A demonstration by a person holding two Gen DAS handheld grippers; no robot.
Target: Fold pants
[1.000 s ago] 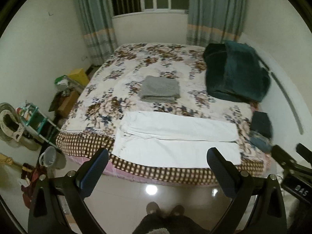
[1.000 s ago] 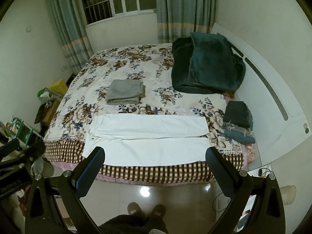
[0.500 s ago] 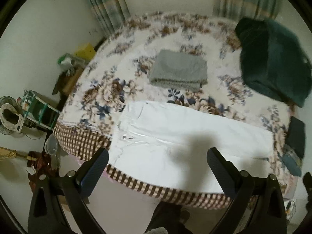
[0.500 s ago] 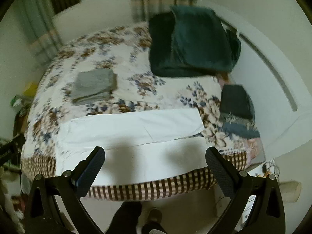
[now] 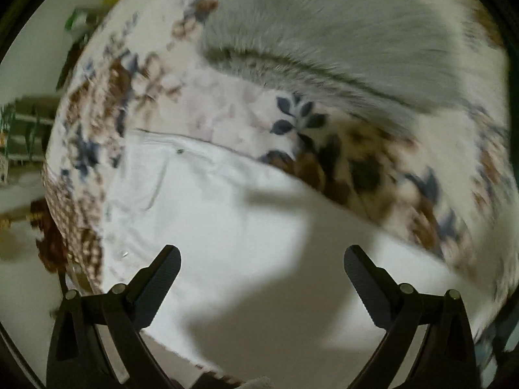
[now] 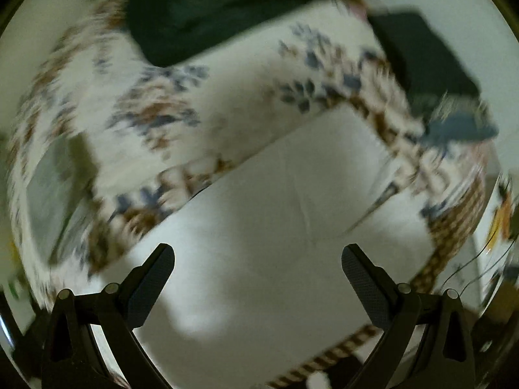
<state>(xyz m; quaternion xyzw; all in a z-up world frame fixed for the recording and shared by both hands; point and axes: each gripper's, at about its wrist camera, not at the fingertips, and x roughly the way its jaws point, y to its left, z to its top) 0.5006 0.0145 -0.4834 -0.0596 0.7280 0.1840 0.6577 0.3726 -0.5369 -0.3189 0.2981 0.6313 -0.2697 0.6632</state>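
Observation:
White pants (image 5: 227, 233) lie flat across the near edge of the floral bed. The left wrist view shows their waist end, with a small button and a pocket seam. My left gripper (image 5: 261, 259) is open and empty, close above the waist part. In the right wrist view the leg ends of the pants (image 6: 292, 214) lie below my right gripper (image 6: 258, 257), which is open and empty close above them. Both views are motion-blurred.
A folded grey garment (image 5: 340, 29) lies on the floral bedspread (image 5: 227, 110) just beyond the waist. A dark green blanket (image 6: 201, 9) and a dark folded pile (image 6: 421, 58) sit beyond the leg ends. The checked bed edge (image 6: 454, 227) drops off at right.
Both grippers have moved down and forward from standing height to just above the pants, left over the waist, right over the leg ends. Both stay open.

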